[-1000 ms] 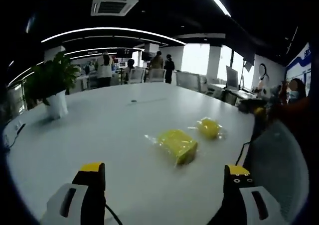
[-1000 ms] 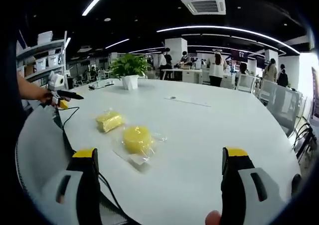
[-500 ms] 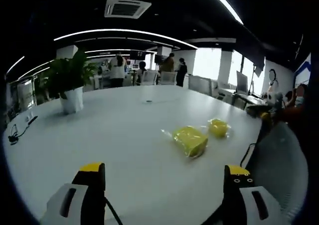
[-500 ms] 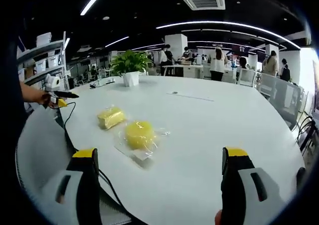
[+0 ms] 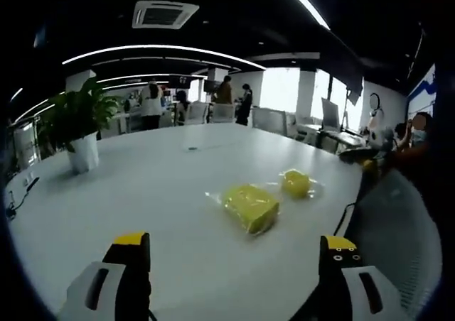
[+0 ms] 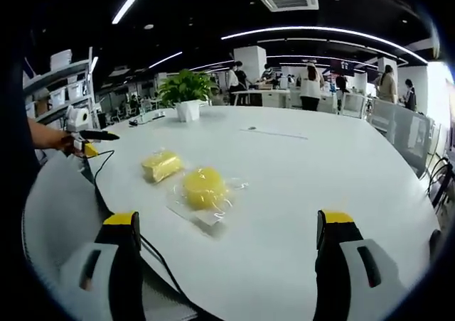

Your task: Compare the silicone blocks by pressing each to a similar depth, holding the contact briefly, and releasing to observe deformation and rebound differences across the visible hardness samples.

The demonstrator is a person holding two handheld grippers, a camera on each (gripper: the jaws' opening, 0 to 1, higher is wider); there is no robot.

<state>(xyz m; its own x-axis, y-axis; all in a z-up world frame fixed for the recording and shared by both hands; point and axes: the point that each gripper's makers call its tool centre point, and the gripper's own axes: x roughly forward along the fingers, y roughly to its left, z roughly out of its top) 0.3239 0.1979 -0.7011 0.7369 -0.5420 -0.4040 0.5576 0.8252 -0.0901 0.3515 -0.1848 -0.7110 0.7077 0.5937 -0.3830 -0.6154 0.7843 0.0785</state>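
Two yellow silicone blocks in clear plastic wrap lie on a large white table (image 5: pixel 142 186). In the left gripper view the squarish block (image 5: pixel 250 207) is nearer and the round block (image 5: pixel 296 183) lies beyond it to the right. In the right gripper view the round block (image 6: pixel 202 188) is nearer and the squarish block (image 6: pixel 161 166) sits behind it to the left. My left gripper (image 5: pixel 234 253) hangs open above the table, short of the blocks. My right gripper (image 6: pixel 229 229) is open too, with the round block just ahead and left. The other gripper (image 6: pixel 85 134) shows at far left, held by a hand.
A potted plant (image 5: pixel 77 126) in a white pot stands on the table; it is also the potted plant (image 6: pixel 186 96) at the far side. A black cable (image 6: pixel 99 193) trails over the table edge. A mesh chair back (image 5: pixel 398 236) stands at right. Several people and desks fill the background.
The left gripper's camera has swung, so the blocks sit lower and more leftward than half a second ago. The right gripper has edged slightly closer to the round block. Neither block has moved.
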